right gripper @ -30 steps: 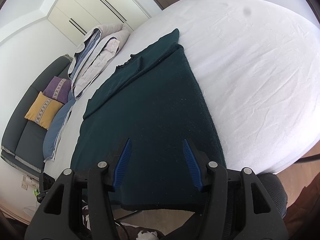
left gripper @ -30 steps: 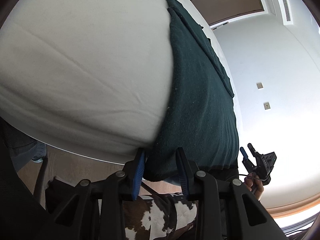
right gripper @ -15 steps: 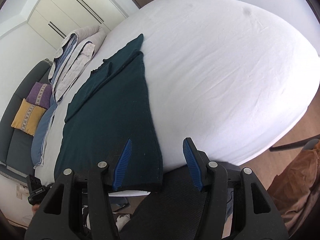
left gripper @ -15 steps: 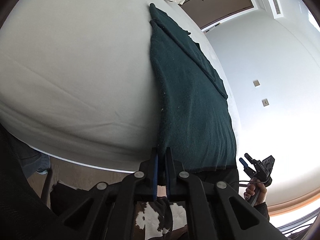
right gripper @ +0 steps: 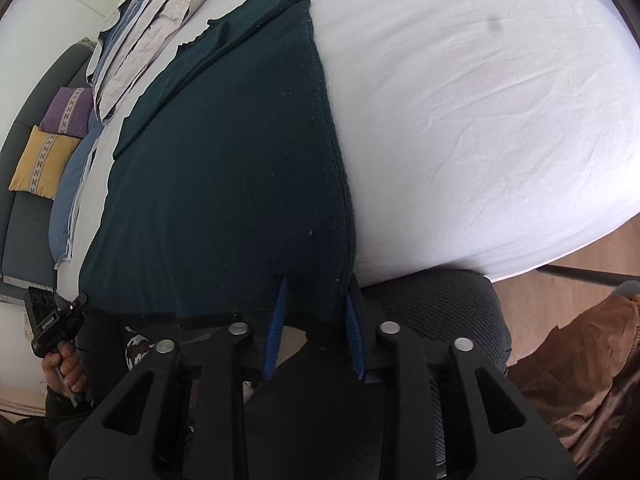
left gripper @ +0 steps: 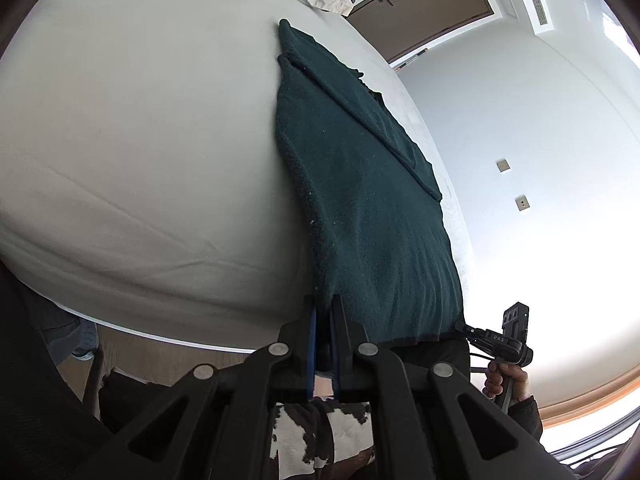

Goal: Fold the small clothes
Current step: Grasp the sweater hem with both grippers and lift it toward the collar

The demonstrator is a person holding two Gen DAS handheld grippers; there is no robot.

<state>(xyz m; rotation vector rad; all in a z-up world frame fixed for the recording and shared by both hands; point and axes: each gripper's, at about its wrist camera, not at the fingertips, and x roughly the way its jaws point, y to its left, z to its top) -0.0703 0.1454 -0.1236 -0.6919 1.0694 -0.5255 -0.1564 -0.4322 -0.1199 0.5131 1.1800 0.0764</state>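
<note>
Dark green sweater (left gripper: 360, 200) is lying flat on the bed (left gripper: 140, 140), stretching away from both grippers, with its hem at the bed edge closest to them. A sleeve looks folded across the far end.

Left gripper (left gripper: 322, 320) is pressed together on one hem corner, with the knit pinched between the pads. Right gripper (right gripper: 314, 316) has just been closing, and the other hem corner is bunched between its pads, so I'd call that a pinch too.

Handling-wise it's a soft, floppy knit. It's light, but I'd guess it will sag in the middle once lifted and stretch if tugged hard. It's not slippery and not fragile. The ribbed hem corners look like the right spots to hold, since both layers get caught there, and then the hem can be carried towards the far end.

The sheet ahead of the grippers is bare, so nothing blocks the fold. Folded bedding (right gripper: 136, 28) sits past the sweater's far end, off to the left of the right gripper, with cushions (right gripper: 44, 160) on a sofa further left. Right below the right gripper is a black mesh chair (right gripper: 440, 304), which the hanging hem could brush, and some brown fabric (right gripper: 580, 360) lies low to its right.
</note>
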